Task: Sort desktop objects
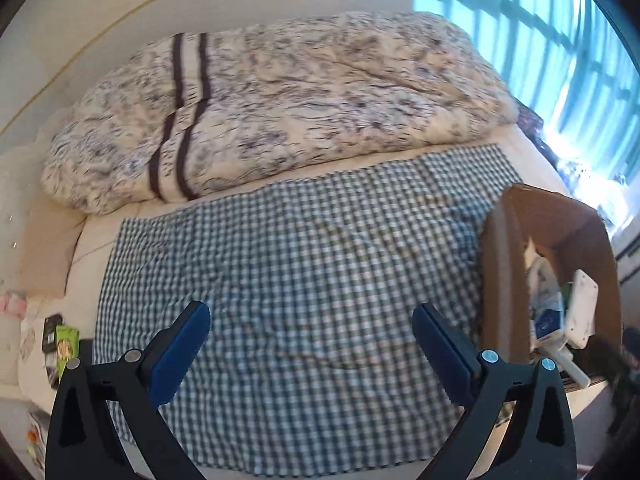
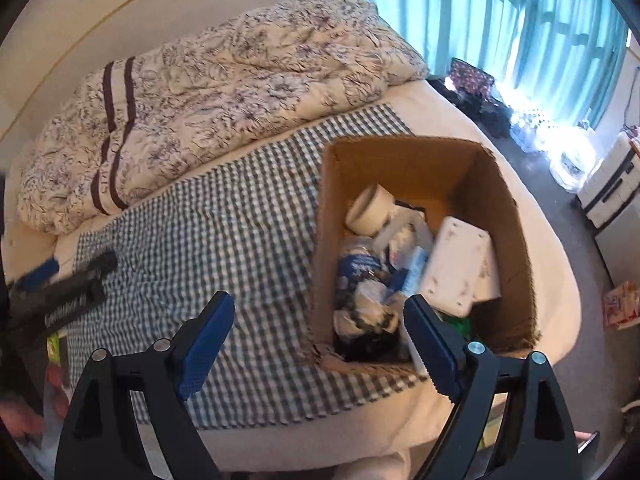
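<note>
A brown cardboard box (image 2: 516,232) stands on the blue checked cloth (image 2: 224,236) on a bed. It holds a white cup (image 2: 370,210), a white flat device (image 2: 456,264), blue-and-white packets (image 2: 360,268) and other items. My right gripper (image 2: 320,344) is open and empty, above the box's near left corner. My left gripper (image 1: 312,344) is open and empty over the bare checked cloth (image 1: 300,260), with the box (image 1: 504,280) at its right. The left gripper also shows at the far left of the right wrist view (image 2: 60,284).
A folded floral duvet (image 1: 260,112) lies along the far side of the bed. A green packet (image 1: 66,346) and small items lie at the bed's left edge. A curtained window (image 2: 500,12), bags on the floor (image 2: 472,76) and a white cabinet (image 2: 612,184) are at the right.
</note>
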The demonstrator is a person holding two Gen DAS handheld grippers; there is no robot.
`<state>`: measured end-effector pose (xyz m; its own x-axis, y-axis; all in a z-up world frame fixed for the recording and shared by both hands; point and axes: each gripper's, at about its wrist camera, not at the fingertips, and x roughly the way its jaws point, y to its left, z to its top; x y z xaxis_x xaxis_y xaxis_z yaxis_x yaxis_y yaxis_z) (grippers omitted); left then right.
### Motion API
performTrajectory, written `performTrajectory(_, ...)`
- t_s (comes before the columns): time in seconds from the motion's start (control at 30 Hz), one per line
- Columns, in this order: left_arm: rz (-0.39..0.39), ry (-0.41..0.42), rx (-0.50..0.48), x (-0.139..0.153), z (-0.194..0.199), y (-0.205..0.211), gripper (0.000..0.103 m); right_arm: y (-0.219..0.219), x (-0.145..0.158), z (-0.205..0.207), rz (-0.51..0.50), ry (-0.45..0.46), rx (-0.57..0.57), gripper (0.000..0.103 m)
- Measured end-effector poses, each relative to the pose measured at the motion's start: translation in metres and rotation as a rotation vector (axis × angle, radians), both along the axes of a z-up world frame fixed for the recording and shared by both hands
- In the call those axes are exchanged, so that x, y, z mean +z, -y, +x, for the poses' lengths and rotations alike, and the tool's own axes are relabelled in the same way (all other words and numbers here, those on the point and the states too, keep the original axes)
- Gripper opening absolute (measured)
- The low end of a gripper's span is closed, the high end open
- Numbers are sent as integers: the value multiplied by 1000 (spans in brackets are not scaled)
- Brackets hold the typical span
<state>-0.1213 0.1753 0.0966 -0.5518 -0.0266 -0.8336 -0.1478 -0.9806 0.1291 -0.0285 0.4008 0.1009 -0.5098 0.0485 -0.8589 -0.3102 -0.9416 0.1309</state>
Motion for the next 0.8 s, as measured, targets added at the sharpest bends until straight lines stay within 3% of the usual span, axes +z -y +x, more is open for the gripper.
performTrajectory(0.27,20,63,70,-13,-2,30,103,42,1,-40,98,3,132,87)
performTrajectory(0.8,45,98,133,-24,-9,52,103,78,-18,-62,97,47,236,87)
